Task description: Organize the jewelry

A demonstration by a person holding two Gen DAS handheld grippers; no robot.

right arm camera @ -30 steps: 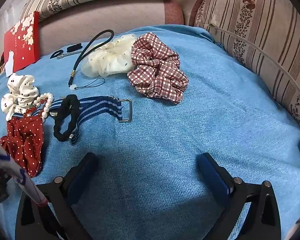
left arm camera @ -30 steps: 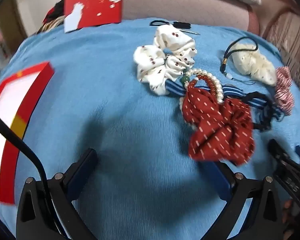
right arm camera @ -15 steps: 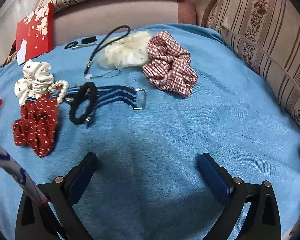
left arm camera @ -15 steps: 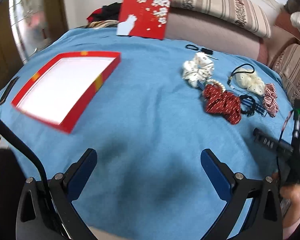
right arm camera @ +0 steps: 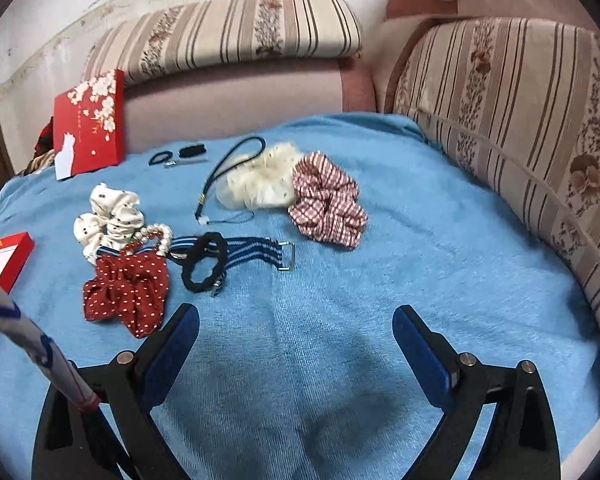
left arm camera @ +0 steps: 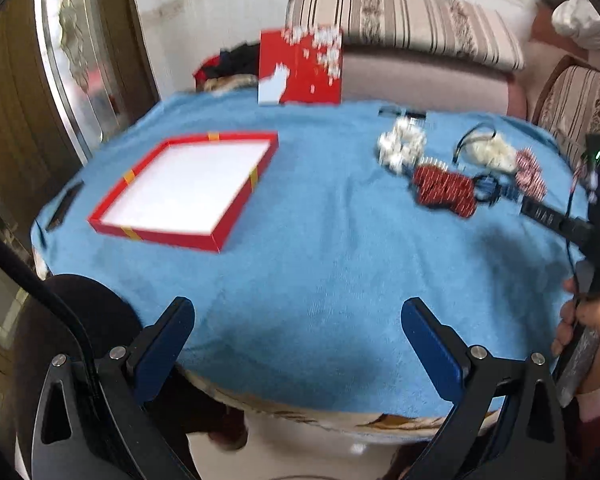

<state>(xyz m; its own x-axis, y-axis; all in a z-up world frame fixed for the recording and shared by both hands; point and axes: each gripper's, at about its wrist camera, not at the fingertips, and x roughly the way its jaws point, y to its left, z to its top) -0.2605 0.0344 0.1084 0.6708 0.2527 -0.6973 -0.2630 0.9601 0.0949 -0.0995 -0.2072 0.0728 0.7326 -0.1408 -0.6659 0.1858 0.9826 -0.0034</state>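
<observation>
Blue pads on both tools stand wide apart, nothing between them: left gripper (left arm camera: 296, 336) and right gripper (right arm camera: 296, 340) each hover over bare blue cloth (right arm camera: 380, 300). Since a second ago the left tool has pulled well back and up; the red dotted scrunchie (left arm camera: 444, 190), then close against its right finger, now lies far off at 1 o'clock, and the open red tray (left arm camera: 188, 188), white inside and holding nothing, sits whole in view at 11 o'clock. Right tool has also backed off a little, so the pile reads smaller. From the right wrist view: red dotted scrunchie (right arm camera: 128, 290) at 10 o'clock, just past the left finger; black hair tie (right arm camera: 204, 262) lying on a navy striped strap (right arm camera: 256, 254) with a metal buckle at 11 o'clock; pearl bracelet (right arm camera: 156, 236) touching a white spotted scrunchie (right arm camera: 108, 220) behind the red one. Farther, at 12 o'clock, cream scrunchie (right arm camera: 260, 184) touching red checked scrunchie (right arm camera: 326, 200), black cord loop (right arm camera: 228, 168) beside them. Red box lid (right arm camera: 90, 122) leans against the sofa (right arm camera: 236, 40) at the far edge. Judgement: nothing sorted yet, retreat looks like a survey before the first pick; every piece is well apart from the tray.
</observation>
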